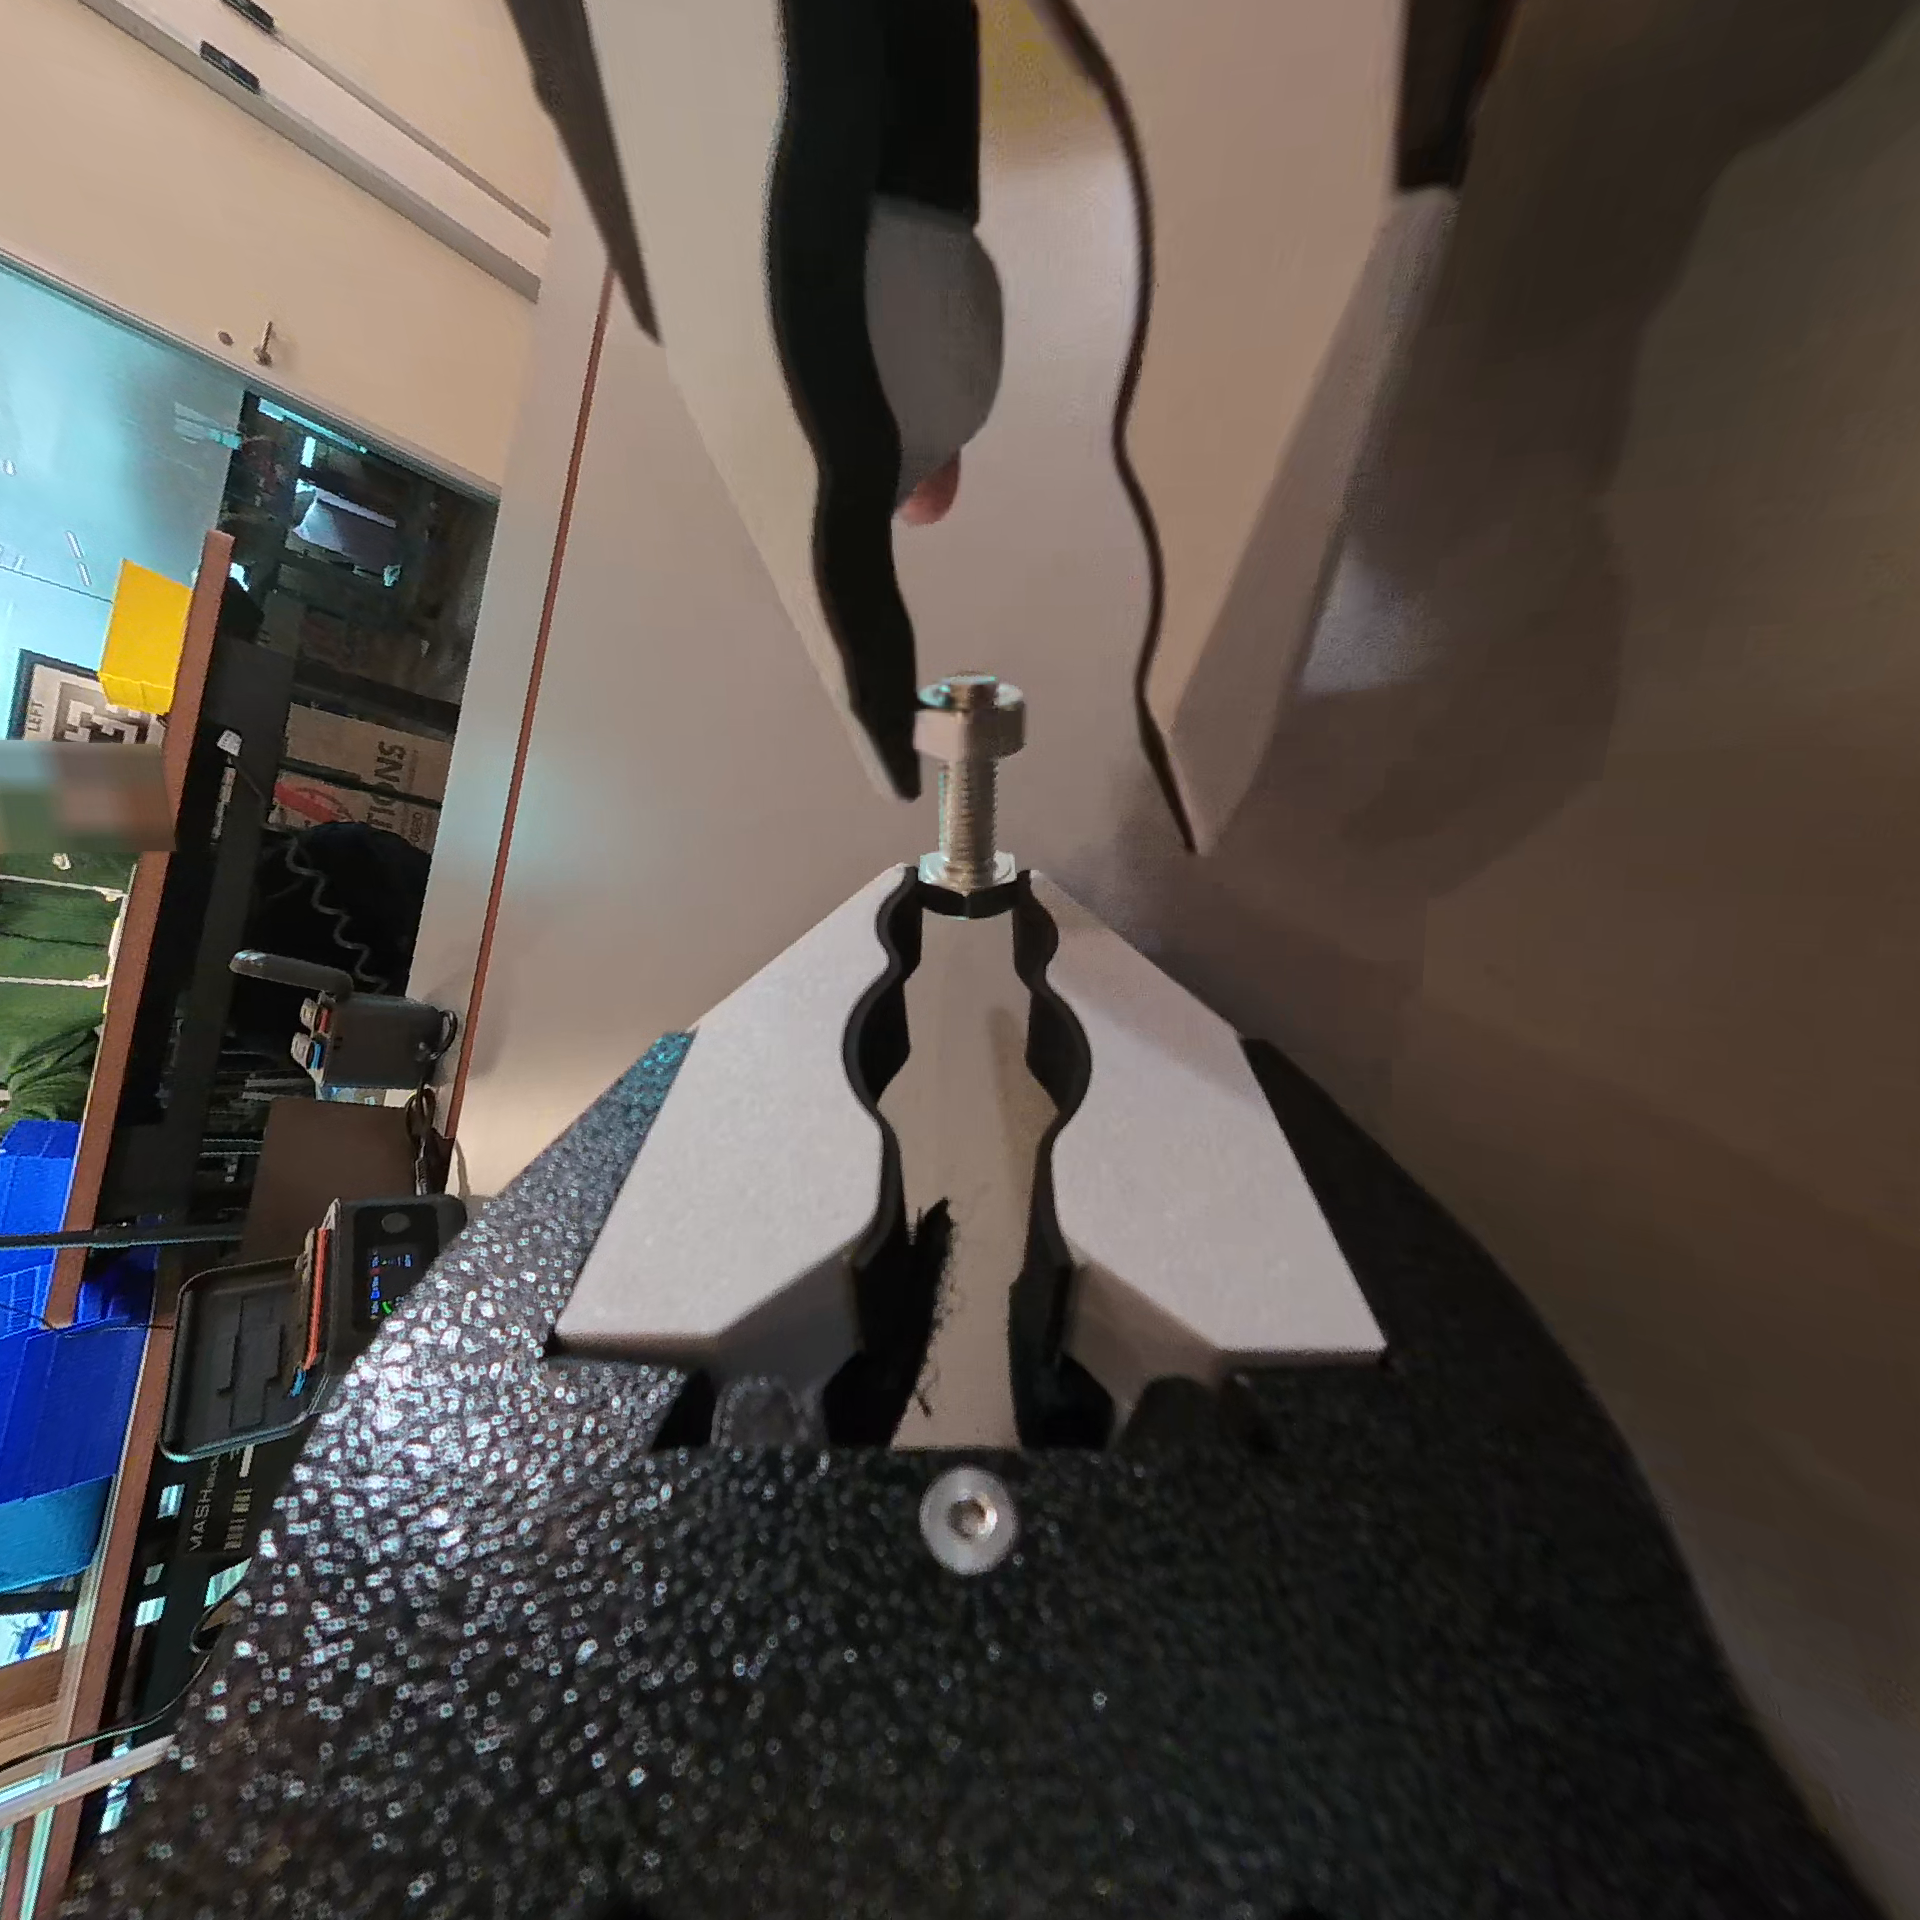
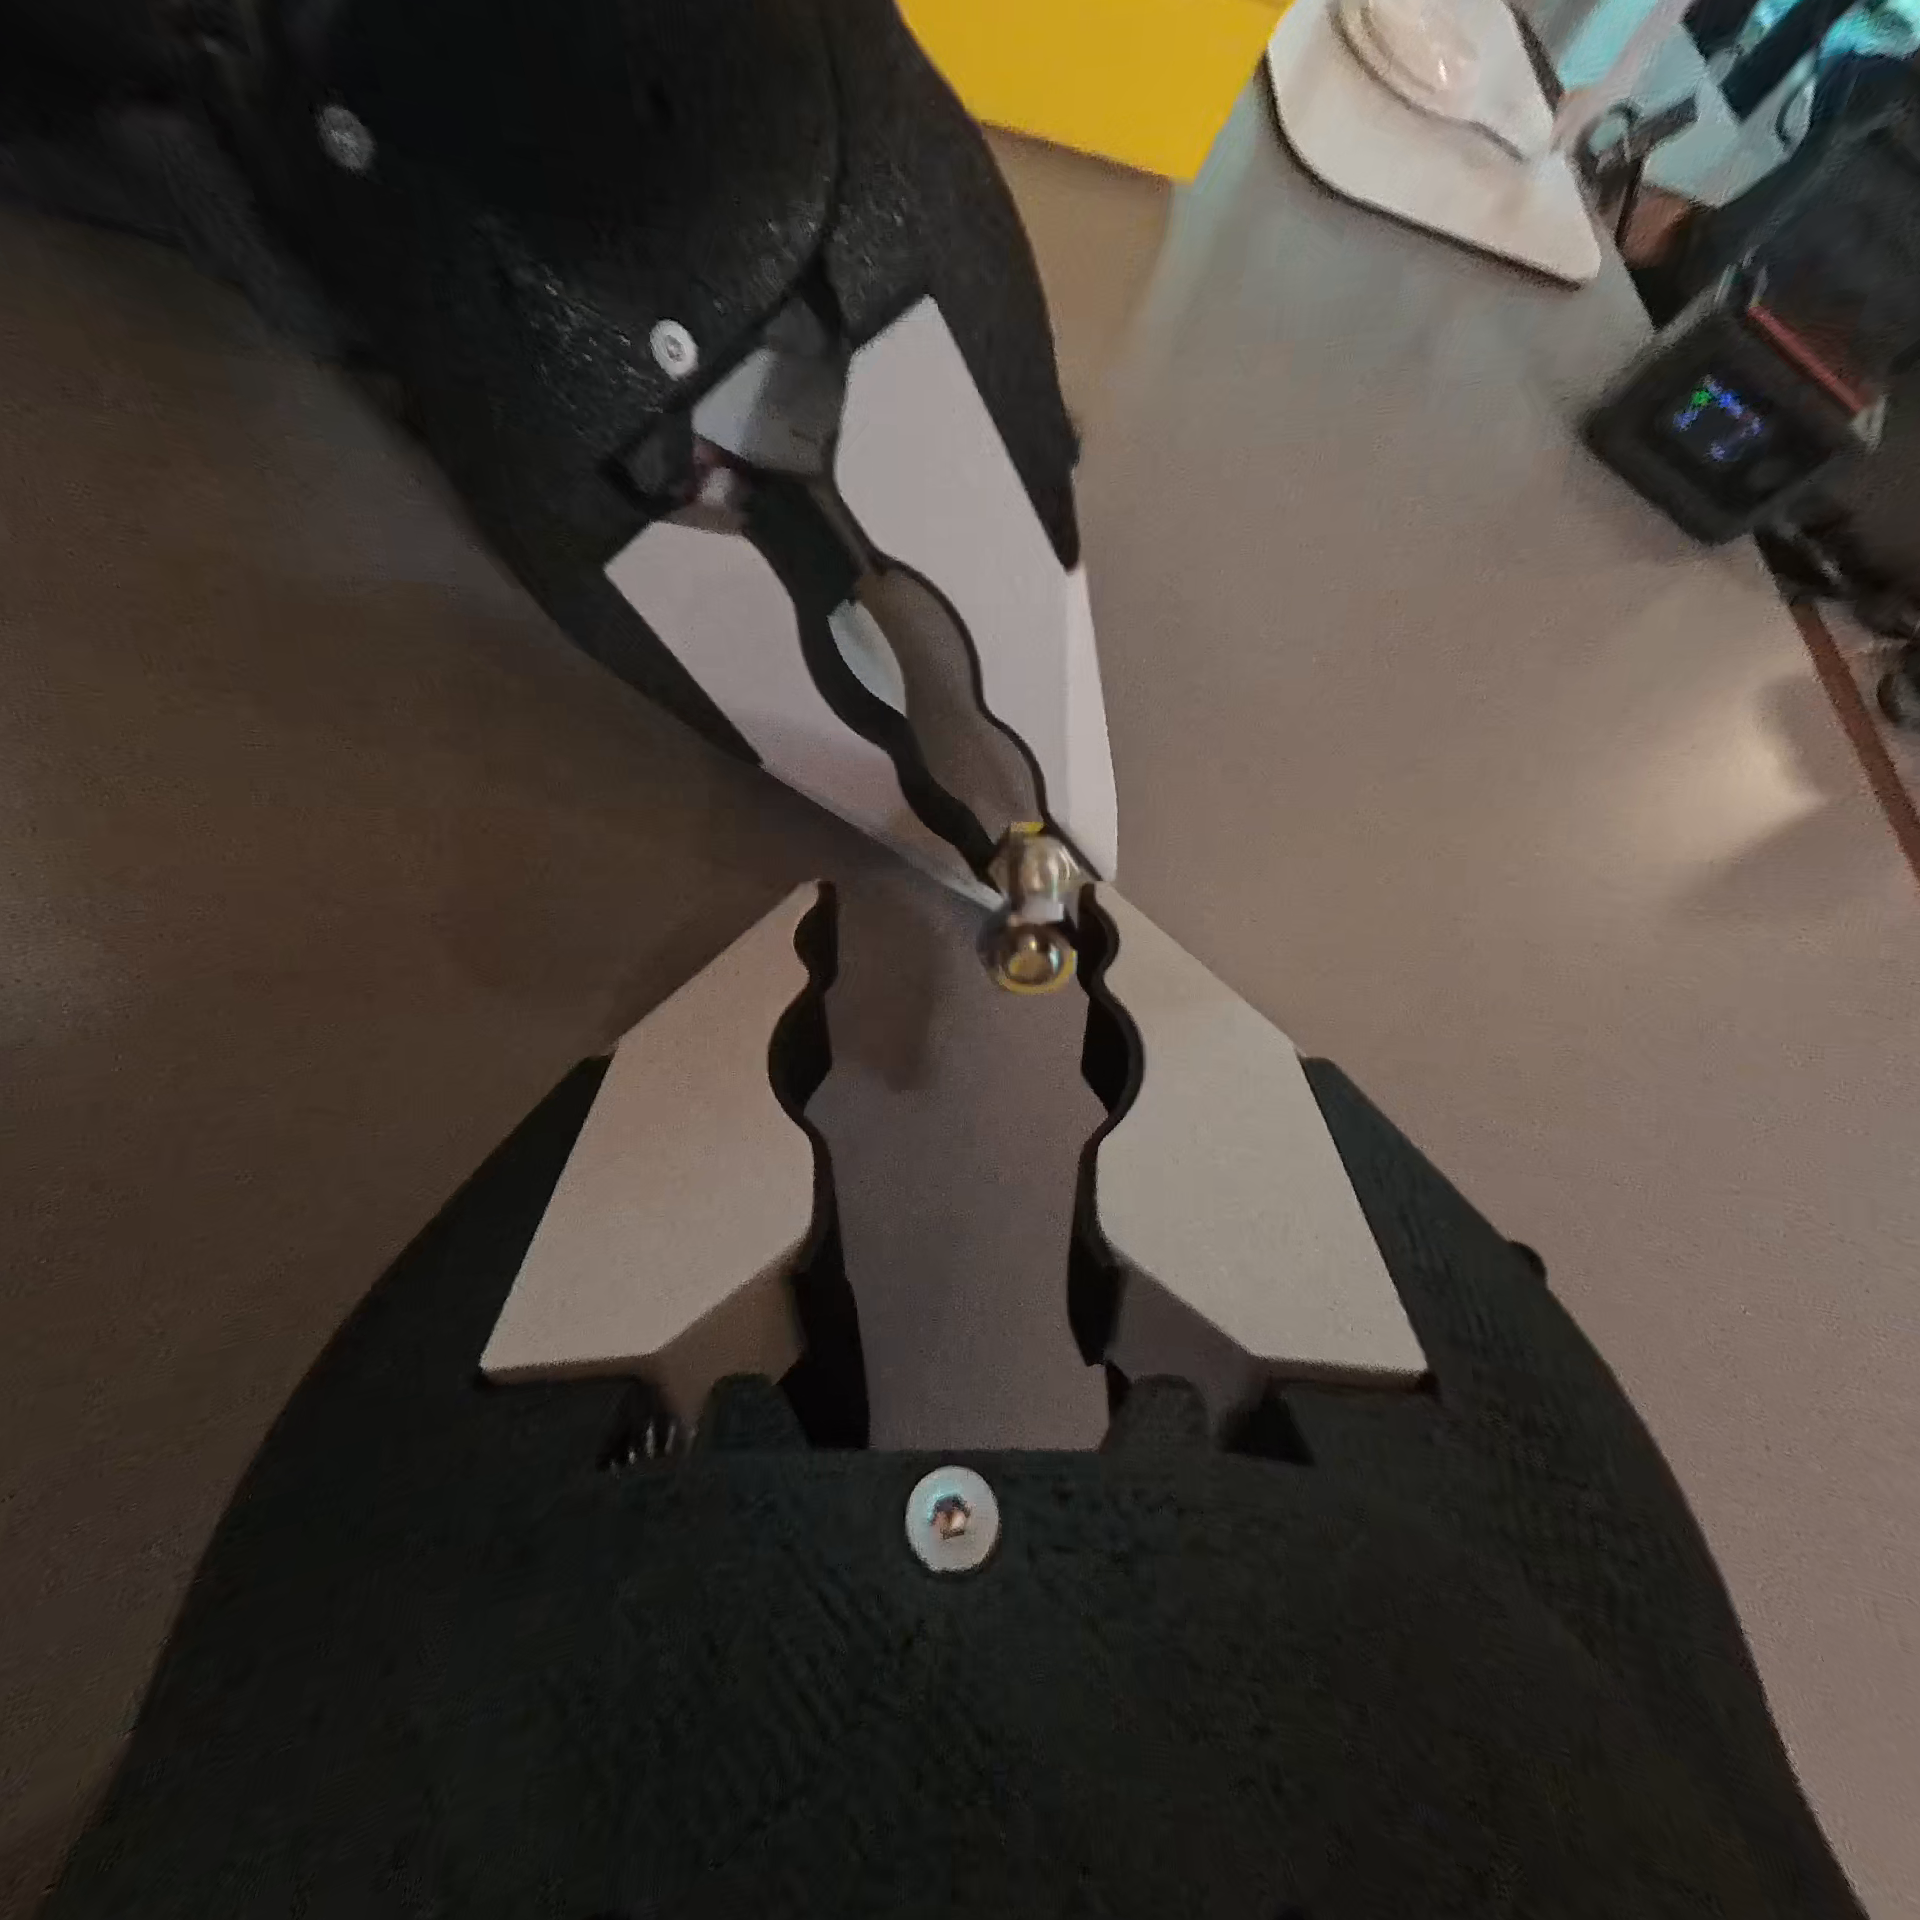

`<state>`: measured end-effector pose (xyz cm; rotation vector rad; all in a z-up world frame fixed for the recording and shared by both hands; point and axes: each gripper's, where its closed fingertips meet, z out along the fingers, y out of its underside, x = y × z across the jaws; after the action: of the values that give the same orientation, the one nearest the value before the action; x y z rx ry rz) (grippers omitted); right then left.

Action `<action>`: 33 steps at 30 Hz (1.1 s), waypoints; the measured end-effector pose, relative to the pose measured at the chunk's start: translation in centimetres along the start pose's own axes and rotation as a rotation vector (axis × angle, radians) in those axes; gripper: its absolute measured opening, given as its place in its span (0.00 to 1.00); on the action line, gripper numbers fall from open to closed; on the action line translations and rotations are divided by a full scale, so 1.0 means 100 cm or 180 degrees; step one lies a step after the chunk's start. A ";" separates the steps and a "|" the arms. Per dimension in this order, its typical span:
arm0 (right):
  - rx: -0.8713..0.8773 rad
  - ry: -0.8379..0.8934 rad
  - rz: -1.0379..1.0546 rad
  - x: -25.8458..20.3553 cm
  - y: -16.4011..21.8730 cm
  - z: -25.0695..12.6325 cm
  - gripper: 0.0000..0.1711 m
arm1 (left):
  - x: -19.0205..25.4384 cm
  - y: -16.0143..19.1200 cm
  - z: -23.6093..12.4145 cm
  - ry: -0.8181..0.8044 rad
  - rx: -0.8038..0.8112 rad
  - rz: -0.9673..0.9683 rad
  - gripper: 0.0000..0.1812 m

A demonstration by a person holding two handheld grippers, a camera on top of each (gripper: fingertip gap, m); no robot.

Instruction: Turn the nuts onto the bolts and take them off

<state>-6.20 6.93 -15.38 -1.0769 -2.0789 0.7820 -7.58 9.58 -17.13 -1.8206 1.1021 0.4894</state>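
Observation:
My left gripper (image 1: 966, 883) is shut on the near hex end of a steel bolt (image 1: 968, 821) and holds it in the air, pointing away from me. A hex nut (image 1: 971, 722) sits near the bolt's far end. My right gripper (image 1: 1039, 805) comes from above with its jaws wide open on either side of that nut. One of its fingers (image 1: 883, 727) touches the nut. In the right wrist view my right gripper (image 2: 956, 904) is open. The bolt end (image 2: 1023, 951) lies close to its right finger (image 2: 1174, 1091), and the left gripper (image 2: 1023, 857) is clamped on the bolt.
A grey-brown table (image 2: 1455, 831) lies below. A white board (image 2: 1455, 177) and a yellow bin (image 2: 1091, 73) are at its far side. A small black device with a lit screen (image 2: 1714, 426) stands at the right edge. Blue crates (image 1: 42, 1351) are off to the side. My two grippers' fingertips are within a few centimetres of each other.

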 end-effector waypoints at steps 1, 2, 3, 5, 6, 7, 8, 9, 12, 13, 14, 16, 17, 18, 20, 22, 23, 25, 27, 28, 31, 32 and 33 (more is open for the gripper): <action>0.0114 -0.0042 -0.0103 -0.005 -0.007 0.000 0.25 | 0.000 0.000 0.000 -0.0001 -0.0003 0.0000 0.09; 0.0240 -0.0126 -0.0160 -0.012 -0.014 -0.001 0.25 | 0.000 0.000 0.000 0.0005 -0.0002 -0.0011 0.09; 0.0332 -0.0133 -0.0179 -0.013 -0.020 -0.002 0.24 | 0.000 0.000 0.000 0.0011 -0.0001 -0.0021 0.09; 0.0324 -0.0002 -0.0121 -0.004 -0.020 -0.006 0.24 | 0.000 0.000 0.000 0.0008 -0.0002 -0.0017 0.09; 0.0275 0.0056 -0.0029 0.002 -0.015 -0.009 0.24 | 0.000 0.000 0.000 0.0004 -0.0002 -0.0011 0.09; 0.0212 0.0095 0.0081 0.008 -0.010 -0.011 0.24 | 0.000 0.000 0.000 0.0004 -0.0002 -0.0010 0.09; 0.0134 0.0113 0.0186 0.012 -0.003 -0.012 0.24 | 0.000 0.000 0.000 0.0008 -0.0002 -0.0017 0.09; 0.0041 0.0107 0.0275 0.015 0.004 -0.012 0.23 | 0.000 0.000 0.000 0.0011 -0.0001 -0.0023 0.09; -0.0149 0.0024 0.0325 0.011 0.015 -0.006 0.23 | 0.000 0.000 0.000 0.0007 -0.0002 -0.0015 0.09; -0.0147 -0.0004 0.0253 0.008 0.014 -0.003 0.22 | 0.000 0.000 0.000 0.0007 -0.0002 -0.0015 0.09; -0.0129 -0.0017 0.0160 0.004 0.012 0.000 0.23 | 0.000 0.000 0.000 0.0008 -0.0001 -0.0017 0.09; -0.0064 0.0047 -0.0039 0.002 0.006 0.004 0.26 | 0.000 0.000 0.000 0.0003 -0.0003 -0.0007 0.09; -0.0038 0.0058 -0.0119 0.000 0.003 0.006 0.28 | 0.000 0.000 0.000 0.0002 -0.0001 -0.0006 0.09; 0.0015 0.0063 -0.0184 -0.002 -0.001 0.007 0.29 | 0.000 0.000 0.000 0.0004 0.0000 -0.0007 0.09; 0.0204 -0.0048 -0.0267 -0.011 -0.012 0.005 0.27 | 0.000 0.000 0.000 0.0016 -0.0001 -0.0030 0.09; 0.0270 0.0023 -0.0280 -0.008 -0.017 0.003 0.28 | 0.000 0.000 0.000 0.0018 -0.0002 -0.0035 0.09; 0.0221 0.0084 -0.0230 -0.002 -0.014 0.001 0.28 | 0.000 0.000 0.000 0.0015 -0.0003 -0.0037 0.09; 0.0101 0.0110 0.0012 0.007 -0.003 -0.003 0.27 | -0.001 0.001 0.000 0.0021 -0.0013 -0.0070 0.09; -0.0028 0.0011 0.0278 0.009 0.008 -0.006 0.24 | -0.001 0.001 0.000 0.0028 -0.0013 -0.0084 0.09; -0.0082 -0.0059 0.0370 0.008 0.012 -0.006 0.23 | -0.001 0.001 0.000 0.0025 -0.0014 -0.0077 0.09; -0.0116 -0.0112 0.0321 0.003 0.013 -0.002 0.23 | -0.001 0.001 0.001 0.0020 -0.0015 -0.0070 0.09; -0.0073 -0.0068 0.0204 0.003 0.009 -0.001 0.24 | -0.001 0.000 0.000 0.0023 -0.0011 -0.0066 0.09; 0.0020 -0.0033 0.0079 0.001 0.003 -0.001 0.26 | -0.001 0.000 0.000 0.0020 -0.0010 -0.0059 0.09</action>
<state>-6.04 7.21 -15.53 -1.0996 -2.0739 0.8073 -7.64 9.64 -17.13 -1.8345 1.0885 0.4750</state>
